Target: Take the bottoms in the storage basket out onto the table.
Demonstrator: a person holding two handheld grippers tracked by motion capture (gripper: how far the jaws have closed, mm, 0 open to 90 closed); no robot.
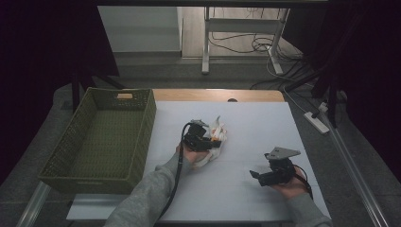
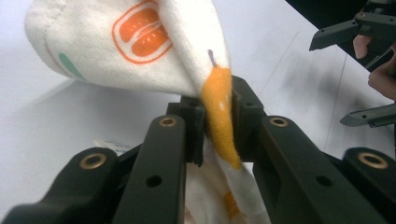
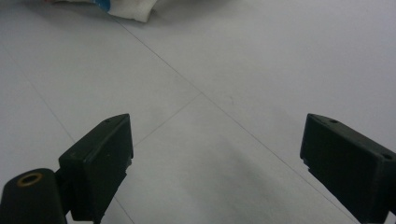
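A white cloth [image 1: 217, 134] with orange and green prints lies bunched near the middle of the white table [image 1: 246, 123]. My left gripper [image 1: 213, 143] is shut on it. In the left gripper view the cloth [image 2: 140, 42] rises above the jaws and its orange edge is pinched between my left gripper [image 2: 217, 122]. My right gripper [image 1: 256, 177] hovers open over bare table at the front right, a hand's width from the cloth. In the right gripper view my right gripper [image 3: 215, 154] has nothing between its jaws, and a corner of the cloth [image 3: 128, 8] lies at the top edge.
A green woven basket [image 1: 146, 125] with nothing in it stands at the table's left side, close to my left arm. Beyond the far edge are a white desk frame [image 1: 243, 28] and cables on the floor. A power strip [image 1: 318, 122] lies off the right edge.
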